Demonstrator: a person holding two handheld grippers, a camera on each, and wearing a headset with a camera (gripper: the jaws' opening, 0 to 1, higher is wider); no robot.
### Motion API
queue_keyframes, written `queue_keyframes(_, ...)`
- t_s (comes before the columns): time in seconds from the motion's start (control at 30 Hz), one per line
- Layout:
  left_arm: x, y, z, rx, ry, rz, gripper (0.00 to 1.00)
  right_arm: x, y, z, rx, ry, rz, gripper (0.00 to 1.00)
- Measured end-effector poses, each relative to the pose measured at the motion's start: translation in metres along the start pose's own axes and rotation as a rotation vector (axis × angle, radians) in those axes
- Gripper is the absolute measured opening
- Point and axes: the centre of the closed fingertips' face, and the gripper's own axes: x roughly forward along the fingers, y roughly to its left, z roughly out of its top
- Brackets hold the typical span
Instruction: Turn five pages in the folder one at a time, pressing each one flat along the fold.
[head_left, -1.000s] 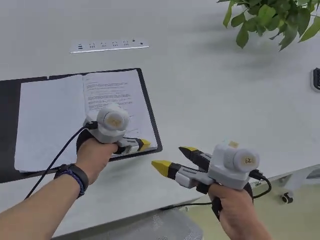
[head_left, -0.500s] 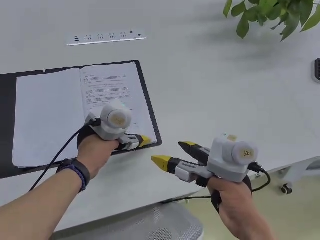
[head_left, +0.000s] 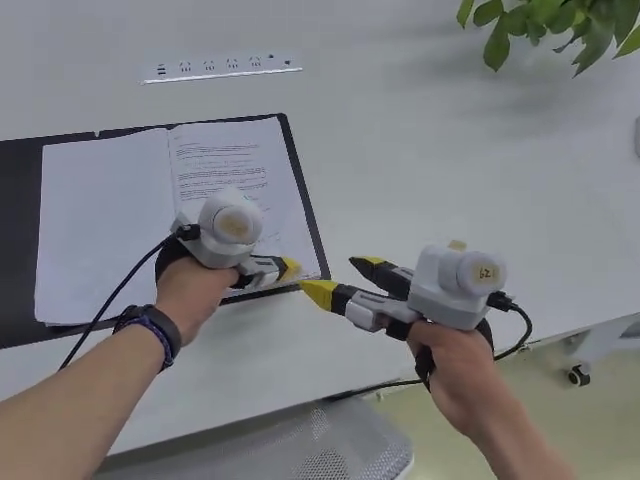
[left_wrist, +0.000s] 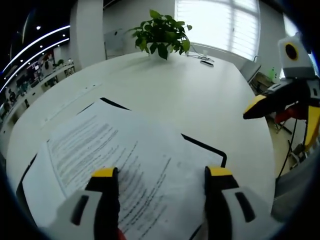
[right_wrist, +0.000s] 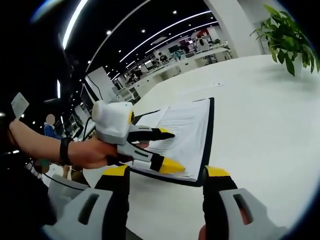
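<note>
The yellow-tipped left gripper (left_wrist: 162, 172) and right gripper (head_left: 343, 277) are held open at lower centre, by the white pages (head_left: 100, 230) of the flat black folder (head_left: 300, 200).

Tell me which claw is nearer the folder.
Left. The left claw is over the folder, above its right page near the lower corner. The right claw is off it, over the table just beyond that corner.
</note>
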Motion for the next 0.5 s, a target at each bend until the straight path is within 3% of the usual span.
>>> queue_keyframes(0.17,-0.003,0.002,0.000,-0.022,-0.014,0.001,0.65,0.019,-0.004,0.012,0.014,-0.021,0.021,0.56)
queue_keyframes(0.5,-0.004,0.000,0.000,-0.038,-0.020,-0.007,0.65,0.059,-0.020,0.035,0.100,-0.074,0.058,0.54)
